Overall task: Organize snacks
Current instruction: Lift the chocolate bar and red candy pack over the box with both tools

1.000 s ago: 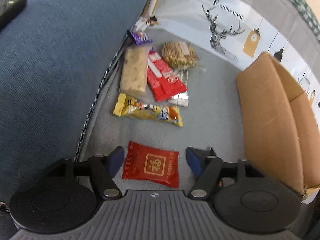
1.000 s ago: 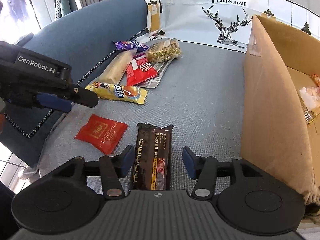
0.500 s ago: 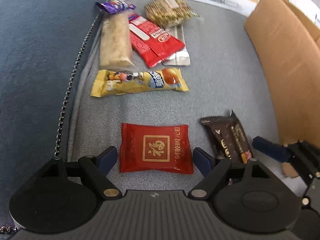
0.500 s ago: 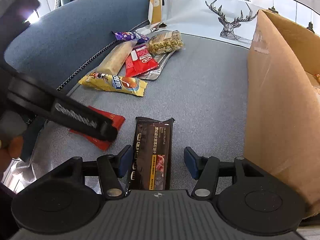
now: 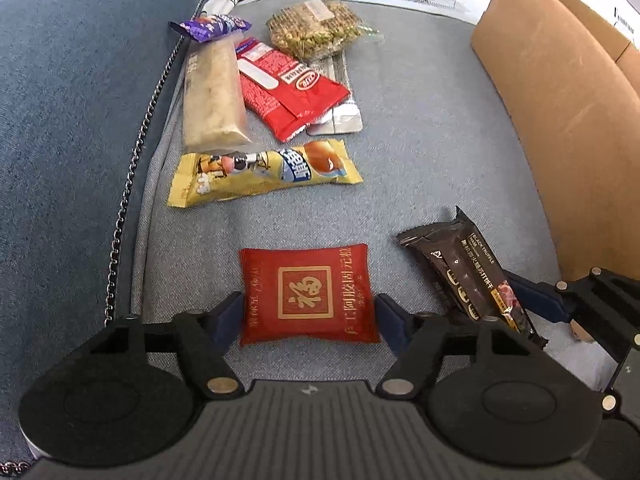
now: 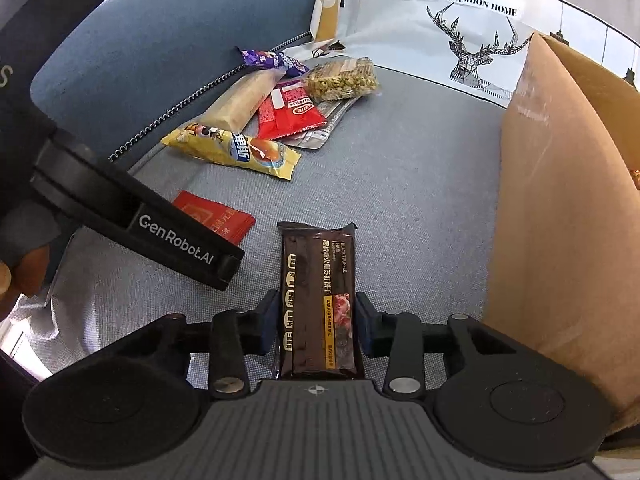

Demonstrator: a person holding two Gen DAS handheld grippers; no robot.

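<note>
Looking down our left tool, we see its jaws standing either side of the red square packet, which lies flat on the grey sofa seat. The jaws have just been closing in, and both blue pads now sit right at the packet's left and right edges; the pads appear to touch it, so we read this as a grip.

Our right tool has likewise just been closing, and its pads press on the long sides of the dark brown cracker bar, which lies lengthwise between them, its far end pointing away from us along the seat. In the left view the same bar lies to the right of the red packet, a little apart from it, with the right tool's blue finger beside it.

Farther up the seat lies the rest of the snacks, close together: a yellow wrapper lying crosswise, behind it a pale beige bar along the edge of the blue cushion, a red wafer pack overlapping a silver foil pouch, a clear bag of green nuts, and a small purple sweet at the back.

To the right stands an open cardboard box, its brown wall close to the dark bar. Behind everything runs a white cloth printed with a deer.
</note>
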